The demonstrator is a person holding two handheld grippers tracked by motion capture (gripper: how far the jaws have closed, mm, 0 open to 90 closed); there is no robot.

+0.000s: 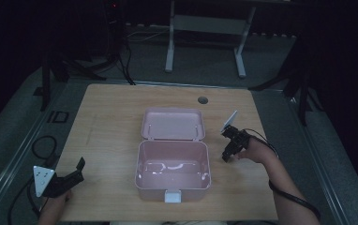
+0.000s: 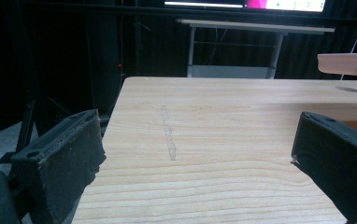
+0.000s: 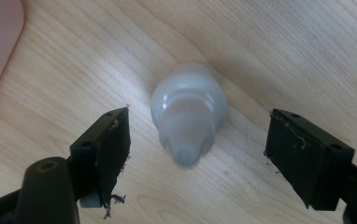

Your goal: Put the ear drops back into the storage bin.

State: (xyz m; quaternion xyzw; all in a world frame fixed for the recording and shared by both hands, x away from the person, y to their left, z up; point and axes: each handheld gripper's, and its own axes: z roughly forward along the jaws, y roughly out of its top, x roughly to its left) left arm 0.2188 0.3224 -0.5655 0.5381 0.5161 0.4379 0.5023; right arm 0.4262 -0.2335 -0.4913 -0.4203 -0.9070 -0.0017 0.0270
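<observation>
The right claw [image 3: 197, 158] hangs over a small white bottle [image 3: 189, 112] standing on the worktop [image 1: 107, 122] just right of the open pink box [image 1: 172, 171], jaws apart on either side, seemingly lined up to grab it. The left claw [image 1: 74, 174] waits apart, near the worktop's left corner, holding nothing.

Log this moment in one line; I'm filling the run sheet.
right hand-held gripper: open over small white bottle | left hand-held gripper: open, idle | pink box: lid open
</observation>
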